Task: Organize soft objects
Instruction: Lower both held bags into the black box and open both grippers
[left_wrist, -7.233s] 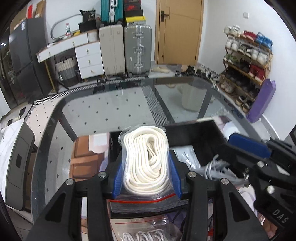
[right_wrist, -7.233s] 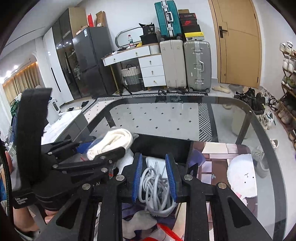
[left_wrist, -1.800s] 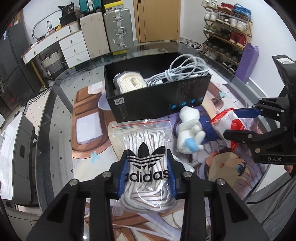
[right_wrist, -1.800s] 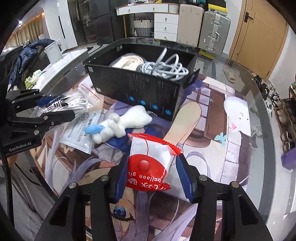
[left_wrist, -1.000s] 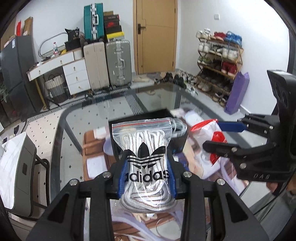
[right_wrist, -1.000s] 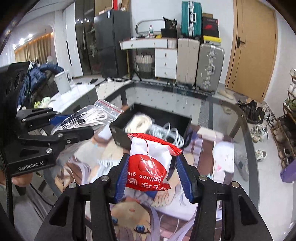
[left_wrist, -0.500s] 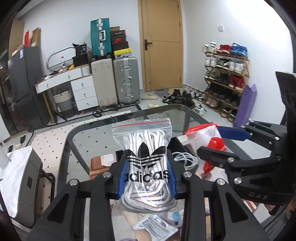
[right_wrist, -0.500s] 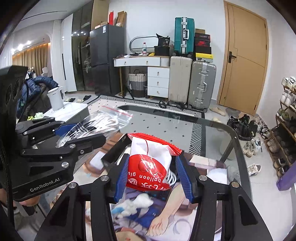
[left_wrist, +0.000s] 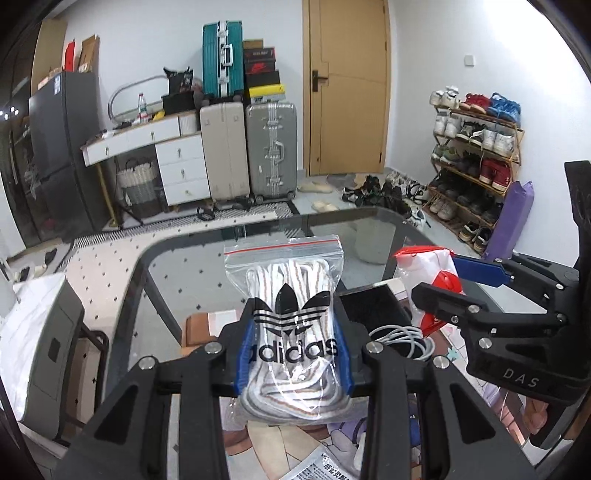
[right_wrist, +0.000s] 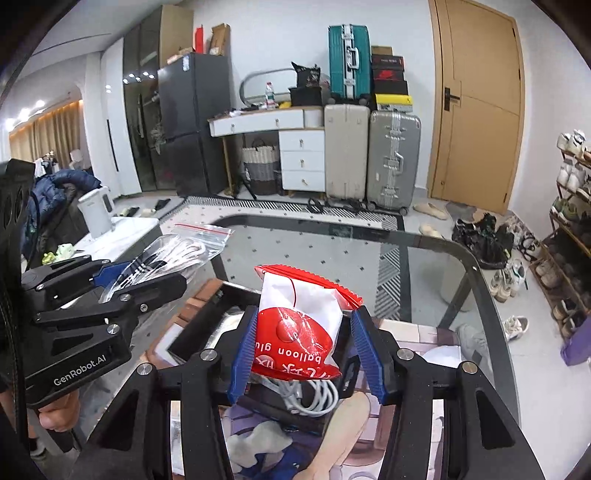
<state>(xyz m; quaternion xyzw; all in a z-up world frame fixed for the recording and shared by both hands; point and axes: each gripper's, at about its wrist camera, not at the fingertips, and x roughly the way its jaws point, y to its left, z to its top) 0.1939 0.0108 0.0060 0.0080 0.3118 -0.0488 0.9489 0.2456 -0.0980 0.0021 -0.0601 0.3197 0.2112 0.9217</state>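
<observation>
My left gripper (left_wrist: 293, 354) is shut on a clear zip bag of white laces with a black adidas logo (left_wrist: 291, 328); it holds the bag above the table, over the left part of the black box (left_wrist: 373, 301). The bag and left gripper also show at the left of the right wrist view (right_wrist: 173, 254). My right gripper (right_wrist: 304, 354) is shut on a red and white balloon glue packet (right_wrist: 299, 328), held over the box (right_wrist: 207, 314). A coil of white cable (right_wrist: 314, 397) lies in the box below it.
The glass table (left_wrist: 192, 266) carries a printed anime mat (right_wrist: 369, 435). A white and blue plush toy (right_wrist: 255, 446) and a printed packet (left_wrist: 328, 467) lie near the front. Suitcases, a dresser and a shoe rack stand beyond the table.
Both grippers have kept their bags and risen and tilted up over the box; the view now shows more of the room and less of the table than one second ago.
</observation>
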